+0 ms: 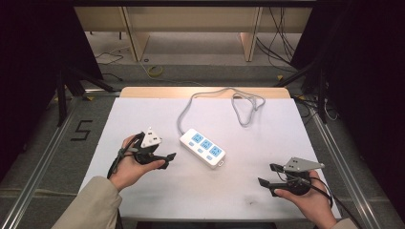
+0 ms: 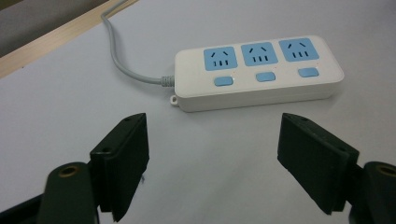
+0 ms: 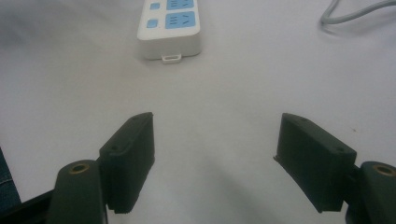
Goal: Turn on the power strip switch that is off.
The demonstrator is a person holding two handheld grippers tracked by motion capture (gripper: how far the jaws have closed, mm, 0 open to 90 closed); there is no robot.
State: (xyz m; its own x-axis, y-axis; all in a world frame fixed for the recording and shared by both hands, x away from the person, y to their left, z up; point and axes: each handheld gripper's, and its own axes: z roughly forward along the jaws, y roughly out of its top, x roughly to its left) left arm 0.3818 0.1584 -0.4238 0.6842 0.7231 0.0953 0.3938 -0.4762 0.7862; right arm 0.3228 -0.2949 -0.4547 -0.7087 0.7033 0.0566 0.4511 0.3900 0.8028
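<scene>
**High view: power strip lies untouched between two open grippers**

High view: I see the white power strip (image 1: 202, 148) lying flat and slantwise at the middle of the white table (image 1: 143, 191), with three blue sockets facing up. Its grey cable (image 1: 224, 98) runs from the strip's far end and loops loosely beyond it, toward the table's far edge. My left gripper (image 1: 168, 158) sits near the strip's left side, apart from it. My right gripper (image 1: 267, 174) rests well off to the strip's near right, pointing back toward it.

Left gripper view: the strip (image 2: 259, 72) lies broadside just ahead of the left gripper (image 2: 215, 158), long side toward me, cable (image 2: 119, 56) leaving at its left end. The jaws stand wide apart with bare table between them; they hold nothing.

Right gripper view: the strip's near end (image 3: 170, 28), with its small hanging tab, shows well ahead of the right gripper (image 3: 215, 161). These jaws are also spread wide and hold nothing.

I judge the strip to be a rigid, fairly light plastic box with smooth, slippery walls. It should slide easily on the table if nudged. I would pinch it across its narrow width, on the two long side walls, near mid-length so it stays level. The cable is limp and will drag behind.
</scene>
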